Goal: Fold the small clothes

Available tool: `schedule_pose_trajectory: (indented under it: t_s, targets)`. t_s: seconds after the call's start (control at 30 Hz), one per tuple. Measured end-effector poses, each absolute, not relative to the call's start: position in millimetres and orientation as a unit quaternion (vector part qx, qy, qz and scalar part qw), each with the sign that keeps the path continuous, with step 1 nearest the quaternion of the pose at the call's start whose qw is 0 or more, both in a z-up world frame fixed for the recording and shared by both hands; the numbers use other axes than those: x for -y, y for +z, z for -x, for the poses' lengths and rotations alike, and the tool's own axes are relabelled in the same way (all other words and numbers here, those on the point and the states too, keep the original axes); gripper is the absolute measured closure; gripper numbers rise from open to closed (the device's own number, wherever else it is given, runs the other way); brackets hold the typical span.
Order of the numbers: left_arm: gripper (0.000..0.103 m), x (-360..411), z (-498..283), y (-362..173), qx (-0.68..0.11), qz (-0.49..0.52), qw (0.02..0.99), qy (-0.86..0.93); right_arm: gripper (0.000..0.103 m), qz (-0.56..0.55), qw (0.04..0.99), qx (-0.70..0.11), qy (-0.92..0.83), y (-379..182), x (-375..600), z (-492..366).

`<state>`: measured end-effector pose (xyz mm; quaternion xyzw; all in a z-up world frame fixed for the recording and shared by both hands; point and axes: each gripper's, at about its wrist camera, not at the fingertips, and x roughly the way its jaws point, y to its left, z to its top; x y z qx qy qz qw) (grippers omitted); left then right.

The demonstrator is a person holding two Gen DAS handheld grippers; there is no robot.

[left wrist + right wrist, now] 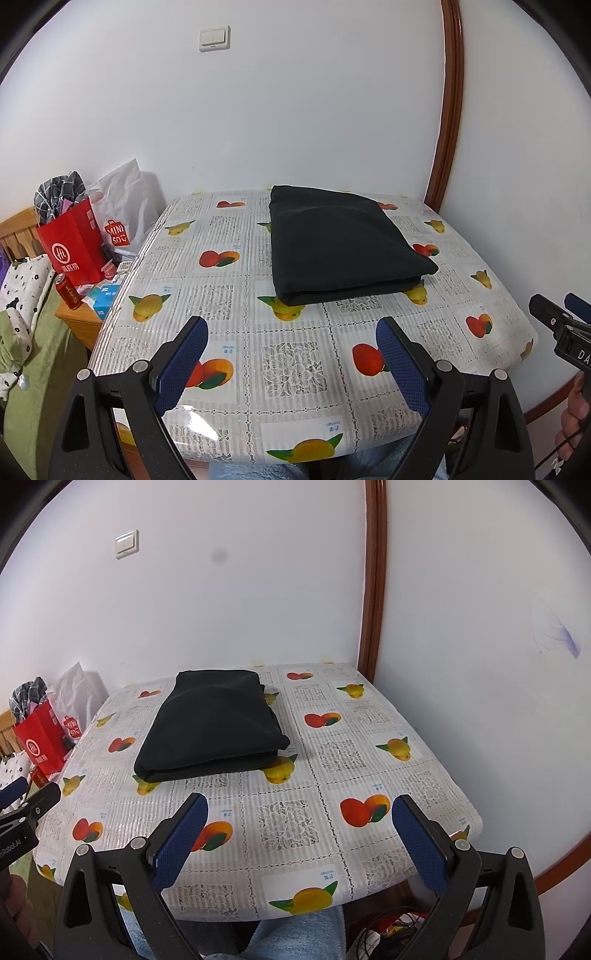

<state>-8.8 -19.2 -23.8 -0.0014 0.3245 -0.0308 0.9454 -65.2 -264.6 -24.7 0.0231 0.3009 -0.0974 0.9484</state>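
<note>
Fingers of the left gripper are seen spread wide with nothing between them; the right gripper is likewise held apart and empty, both hovering above the near edge of the table.

Black folded garment is noted lying flat on the fruit-print tablecloth, toward the far half of the table, at about 12 o'clock from the left gripper and 11 o'clock from the right. A thick stacked edge of several layers is presented toward the grippers. Long axis is judged to run from the near edge toward the wall, slightly skewed. Folding is judged complete or nearly so, which would explain the grippers being kept back and clear of the cloth.

Garment placement away from the near edge is judged to leave working room in front.

Outward: a red paper bag and a white Miniso bag are recorded at 9 o'clock beside the table, a red can below them, and a light switch on the wall.
</note>
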Motion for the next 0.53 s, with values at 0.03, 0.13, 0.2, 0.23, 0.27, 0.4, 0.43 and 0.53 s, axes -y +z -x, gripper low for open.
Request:
schedule_pose_trajectory:
  t_s: [0.03,0.13,0.2,0.23,0.27,0.4,0.43,0.53]
  targets:
    - [0.011,19.2,8.6,-23.8,-0.324,0.002,0.945,-0.031,0.004,-0.023,0.948,-0.301,-0.097,-24.8,264.5,65.3]
    - [0.011,18.9,8.4,-23.9,-0.324,0.002,0.945,-0.031,0.004,-0.022,0.948,-0.301,-0.097,-24.6,263.5,65.6]
    - [0.011,18.6,8.4,-24.0,-0.325,0.001,0.945,-0.031,0.004,-0.022,0.948,-0.301,-0.098,-24.6,263.0,65.5]
    - [0.011,18.7,8.5,-24.0,-0.325,0.002,0.945,-0.031,0.004,-0.021,0.948,-0.302,-0.097,-24.6,262.5,65.6]
    - [0.011,18.6,8.6,-24.0,-0.324,0.002,0.945,-0.031,0.004,-0.021,0.948,-0.301,-0.097,-24.6,262.0,65.4]
    - [0.011,17.6,4.2,-23.7,-0.327,0.003,0.944,-0.029,0.004,-0.021,0.948,-0.304,-0.096,-24.9,260.8,63.3]
    - [0.011,16.6,2.5,-23.7,-0.329,0.005,0.944,-0.029,0.004,-0.021,0.948,-0.304,-0.096,-24.7,260.6,62.3]
    - [0.011,15.4,-5.0,-24.8,-0.331,0.005,0.943,-0.032,0.004,-0.021,0.948,-0.305,-0.094,-24.6,260.0,58.7]
